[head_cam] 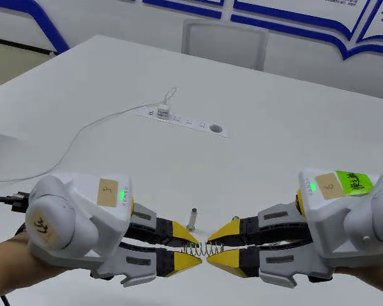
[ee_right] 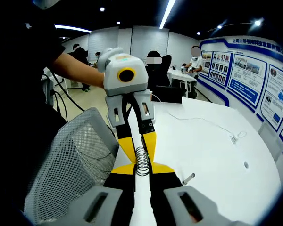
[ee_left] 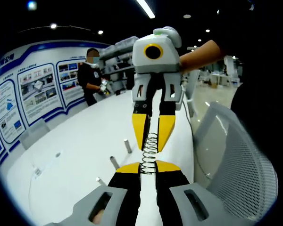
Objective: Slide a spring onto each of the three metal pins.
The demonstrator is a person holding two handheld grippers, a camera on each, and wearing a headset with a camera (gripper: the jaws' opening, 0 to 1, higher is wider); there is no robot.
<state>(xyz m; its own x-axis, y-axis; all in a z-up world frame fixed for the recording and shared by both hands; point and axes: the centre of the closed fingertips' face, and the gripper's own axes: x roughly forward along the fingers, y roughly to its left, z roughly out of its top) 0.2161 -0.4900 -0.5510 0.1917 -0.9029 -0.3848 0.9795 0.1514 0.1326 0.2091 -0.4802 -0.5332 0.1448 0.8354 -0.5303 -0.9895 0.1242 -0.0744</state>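
Note:
A small metal spring (head_cam: 204, 248) hangs level between my two grippers, just above the white table (head_cam: 262, 146). My left gripper (head_cam: 190, 248) is shut on its left end and my right gripper (head_cam: 216, 248) on its right end, yellow tips almost meeting. In the left gripper view the spring (ee_left: 149, 151) runs from my own jaws (ee_left: 148, 167) up into the right gripper (ee_left: 153, 141). In the right gripper view the spring (ee_right: 141, 161) bridges my jaws (ee_right: 141, 168) and the left gripper (ee_right: 139, 149). Three metal pins (ee_left: 127, 145) (ee_left: 114, 162) (ee_left: 100, 181) stand bare on the table; one pin (head_cam: 192, 218) stands just behind the spring.
A white power strip (head_cam: 182, 120) with a plug and a trailing cable (head_cam: 83, 131) lies mid-table. A grey chair (head_cam: 225, 41) stands at the far edge. A mesh chair (ee_left: 236, 160) sits close by the near edge. People stand in the background (ee_left: 92, 75).

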